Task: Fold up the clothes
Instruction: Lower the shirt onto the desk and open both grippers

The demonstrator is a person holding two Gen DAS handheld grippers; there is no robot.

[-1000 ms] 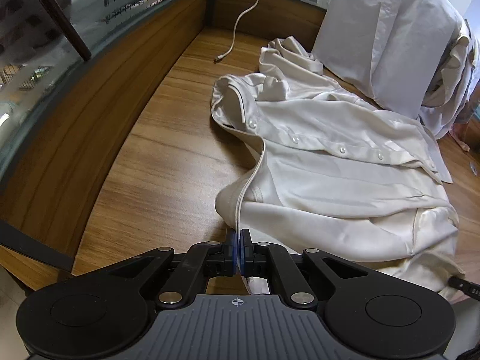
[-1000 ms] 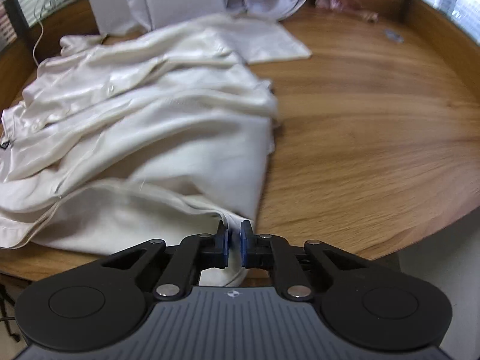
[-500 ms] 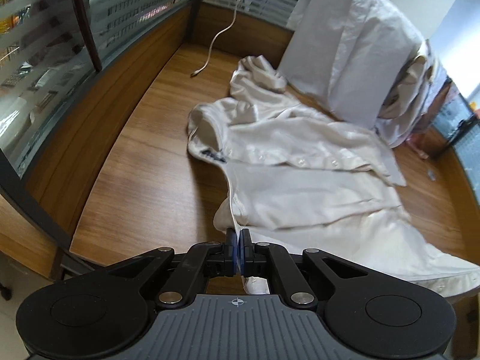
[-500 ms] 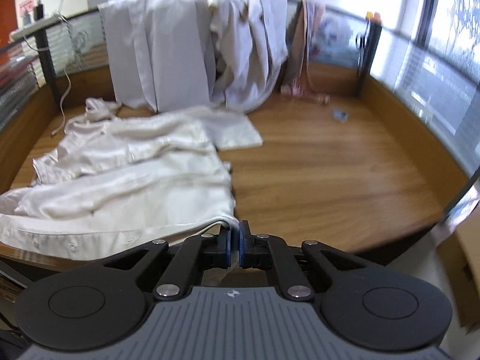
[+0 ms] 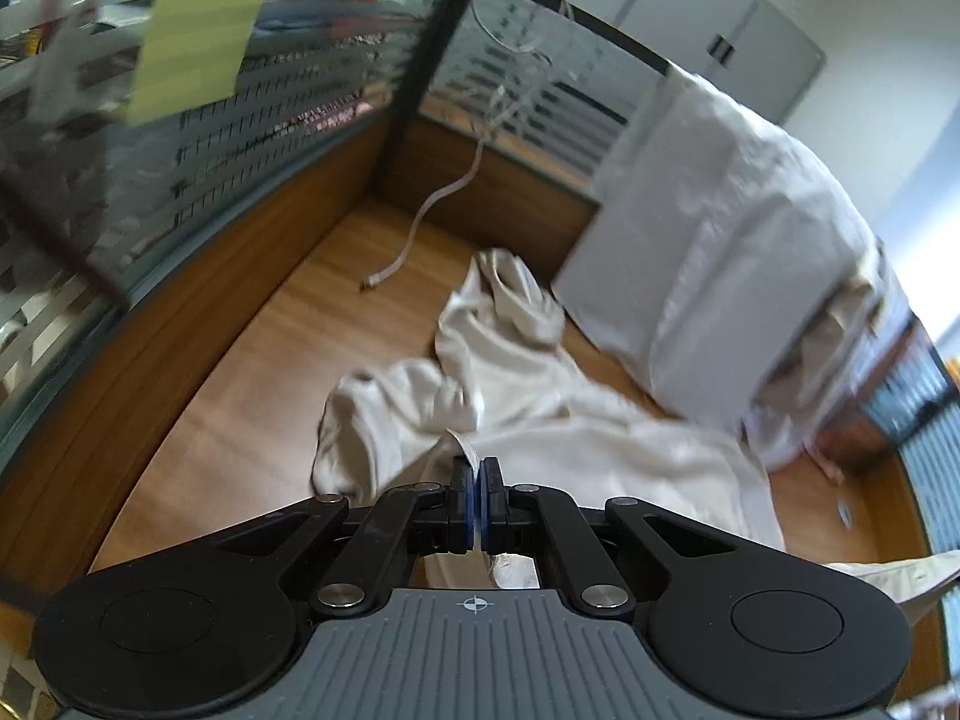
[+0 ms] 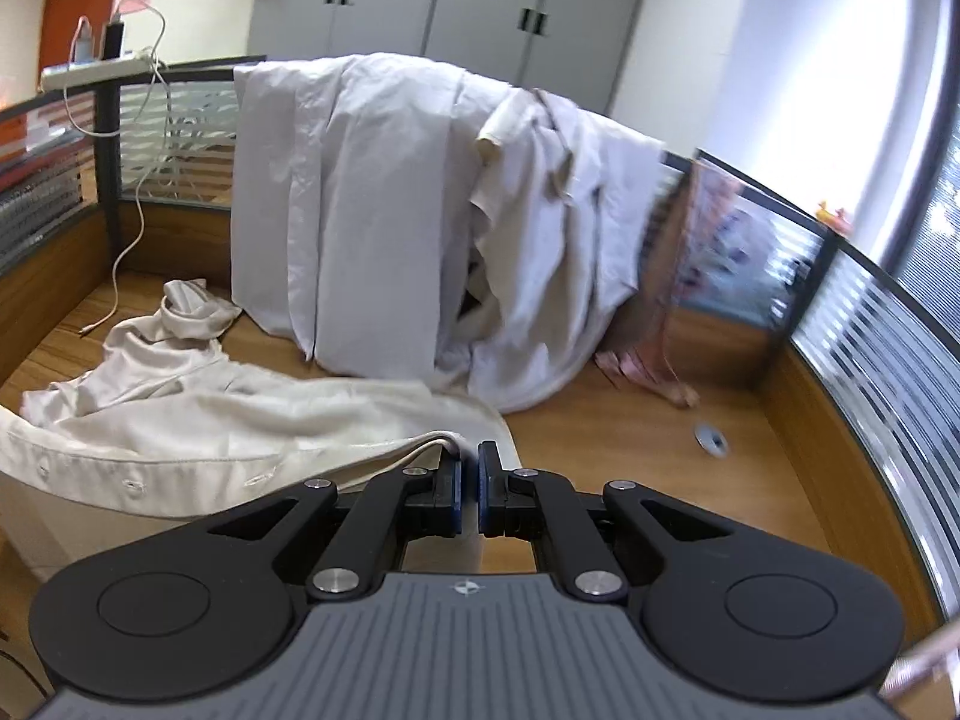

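A cream button-up shirt (image 5: 540, 420) lies crumpled on the wooden desk (image 5: 252, 396), its near edge lifted off the surface. My left gripper (image 5: 477, 498) is shut on one corner of that edge, with a strip of cloth poking up between the pads. In the right wrist view the same shirt (image 6: 210, 420) spreads to the left, its buttoned placket hanging towards me. My right gripper (image 6: 468, 489) is shut on the other end of the edge; the fabric runs in at the left fingertip (image 6: 450, 468). The collar end lies bunched at the back.
A heap of white garments (image 6: 384, 210) hangs over the back partition and reaches the desk. A white cable (image 5: 414, 240) trails down at the back left. A pink cloth (image 6: 648, 372) and a small round object (image 6: 711, 438) lie at the right. Glass partitions (image 5: 180, 150) ring the desk.
Both grippers have risen and tilted upward, drawing the shirt's near edge up off the desk. The shirt has bunched towards the back. Both stay shut on the cloth.
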